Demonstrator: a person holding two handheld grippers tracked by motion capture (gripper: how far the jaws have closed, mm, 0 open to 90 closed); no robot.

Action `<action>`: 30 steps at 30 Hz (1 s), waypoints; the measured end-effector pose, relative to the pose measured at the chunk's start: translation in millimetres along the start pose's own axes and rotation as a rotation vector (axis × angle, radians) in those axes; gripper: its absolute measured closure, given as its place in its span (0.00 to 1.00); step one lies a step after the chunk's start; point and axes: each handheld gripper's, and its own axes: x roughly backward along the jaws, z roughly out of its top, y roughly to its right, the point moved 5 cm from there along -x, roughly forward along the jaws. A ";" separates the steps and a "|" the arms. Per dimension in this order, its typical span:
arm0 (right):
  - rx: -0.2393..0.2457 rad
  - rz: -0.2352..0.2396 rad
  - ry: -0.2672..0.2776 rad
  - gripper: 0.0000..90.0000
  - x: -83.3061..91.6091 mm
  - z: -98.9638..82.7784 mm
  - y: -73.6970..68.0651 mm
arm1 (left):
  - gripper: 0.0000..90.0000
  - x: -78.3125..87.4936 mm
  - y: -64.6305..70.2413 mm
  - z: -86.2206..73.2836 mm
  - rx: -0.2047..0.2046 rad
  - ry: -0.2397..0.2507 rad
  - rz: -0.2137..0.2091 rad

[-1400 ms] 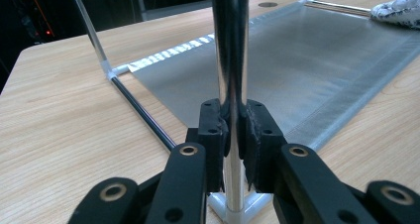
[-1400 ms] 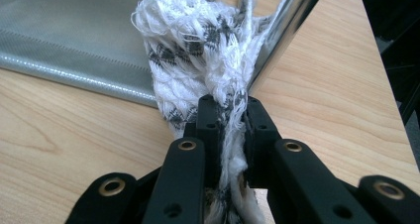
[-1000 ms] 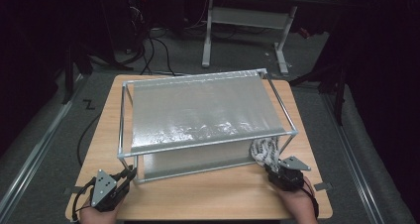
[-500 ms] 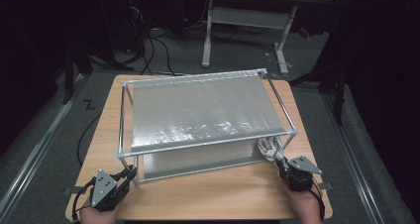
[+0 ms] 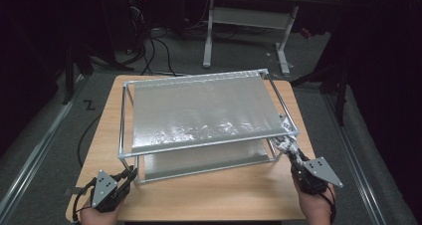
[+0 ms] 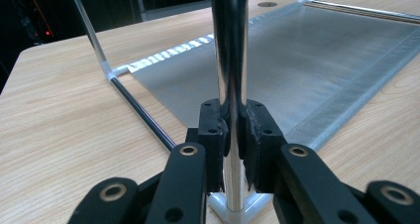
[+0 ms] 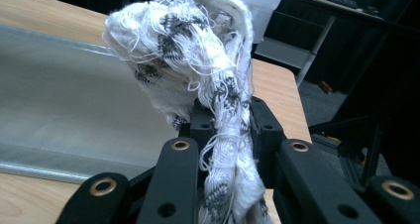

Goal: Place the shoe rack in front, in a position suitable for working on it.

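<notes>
A metal-tube rack (image 5: 122, 120) with two grey mesh shelves stands on the wooden table (image 5: 214, 197). My left gripper (image 6: 233, 135) is shut on the rack's shiny upright post (image 6: 229, 55) just above its white foot, at the front left corner (image 5: 130, 174). My right gripper (image 7: 228, 130) has just been closing and is now shut on a frayed white cloth with dark flecks (image 7: 183, 45). In the high view it holds that cloth (image 5: 286, 144) up by the rack's front right corner, near the top shelf's edge (image 5: 209, 144).
The lower mesh shelf (image 6: 317, 55) lies just above the tabletop, inside the frame. Another desk's white legs (image 5: 283, 51) and cables (image 5: 149, 51) are on the floor beyond the table. The table's right edge (image 7: 289, 90) is close to the right gripper.
The right gripper has risen from beside the lower shelf to the top front right corner, with the cloth in it. The left gripper has stayed on the post.
</notes>
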 end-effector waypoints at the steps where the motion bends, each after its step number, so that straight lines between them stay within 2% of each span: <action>1: 0.002 -0.001 0.000 0.86 -0.9 -0.9 0.5 | 0.88 0.0 0.0 0.0 0.000 0.000 0.000; 6: 0.000 0.001 -0.031 0.86 -5.9 -7.6 0.8 | 0.88 0.0 0.0 0.2 0.001 0.002 0.000; 7: 0.003 0.007 -0.055 0.86 -9.6 -12.6 0.8 | 0.88 0.0 0.0 0.3 0.001 0.002 0.001; 9: 0.005 0.009 -0.064 0.86 -10.8 -14.8 0.8 | 0.88 0.0 0.0 0.4 0.001 0.002 0.001; 10: 0.000 0.020 -0.092 0.86 -15.7 -22.7 -0.1 | 0.88 0.1 0.3 0.6 0.001 0.003 0.000; 12: -0.001 0.022 -0.105 0.86 -17.6 -25.6 -0.7 | 0.88 0.0 0.4 0.6 0.000 0.003 -0.001; 13: 0.006 0.035 -0.144 0.86 -23.8 -35.1 -2.7 | 0.88 -0.1 0.5 0.5 0.000 0.003 -0.002; 18: 0.002 0.063 -0.228 0.86 -36.3 -53.9 -5.0 | 0.88 -0.5 0.7 0.7 -0.003 0.004 -0.004; 19: 0.002 0.063 -0.228 0.86 -36.3 -53.9 -5.0 | 0.88 -0.5 0.7 0.7 -0.003 0.004 -0.004; 20: -0.004 0.086 -0.277 0.86 -41.3 -61.7 -6.5 | 0.88 -0.5 0.6 0.8 -0.002 0.005 -0.005; 23: -0.009 0.115 -0.324 0.86 -45.9 -70.9 -8.5 | 0.88 -0.4 0.6 0.8 -0.002 0.004 -0.005; 30: -0.009 0.126 -0.330 0.86 -46.2 -73.1 -8.9 | 0.88 -0.5 0.2 0.8 -0.001 0.004 -0.004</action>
